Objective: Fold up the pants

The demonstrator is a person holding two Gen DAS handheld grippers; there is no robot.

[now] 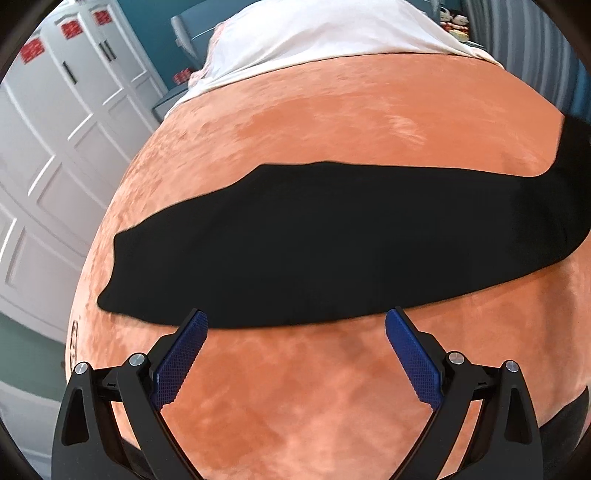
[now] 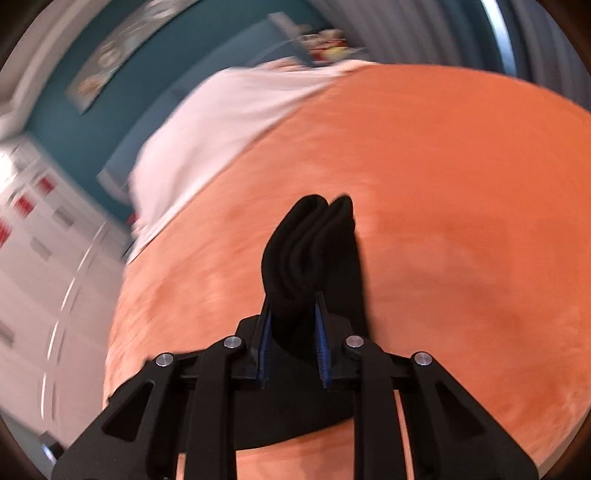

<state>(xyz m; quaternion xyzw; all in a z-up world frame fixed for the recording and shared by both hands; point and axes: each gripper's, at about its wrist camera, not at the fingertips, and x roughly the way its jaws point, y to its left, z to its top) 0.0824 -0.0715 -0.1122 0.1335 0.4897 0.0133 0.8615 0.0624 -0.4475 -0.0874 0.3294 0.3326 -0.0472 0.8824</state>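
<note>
The black pants (image 1: 332,243) lie flat in a long band across the orange blanket (image 1: 314,122) on the bed. My left gripper (image 1: 295,321) is open and empty, its blue pads (image 1: 410,354) just short of the pants' near edge. In the right wrist view my right gripper (image 2: 293,302) is shut on a bunched end of the black pants (image 2: 306,243), which stands up in folds between the fingers, lifted above the orange blanket (image 2: 461,221). That view is blurred by motion.
A white sheet (image 1: 314,33) covers the far end of the bed. White wardrobe doors (image 1: 48,155) stand to the left. A teal wall (image 2: 92,122) and grey curtain (image 2: 424,33) lie beyond the bed.
</note>
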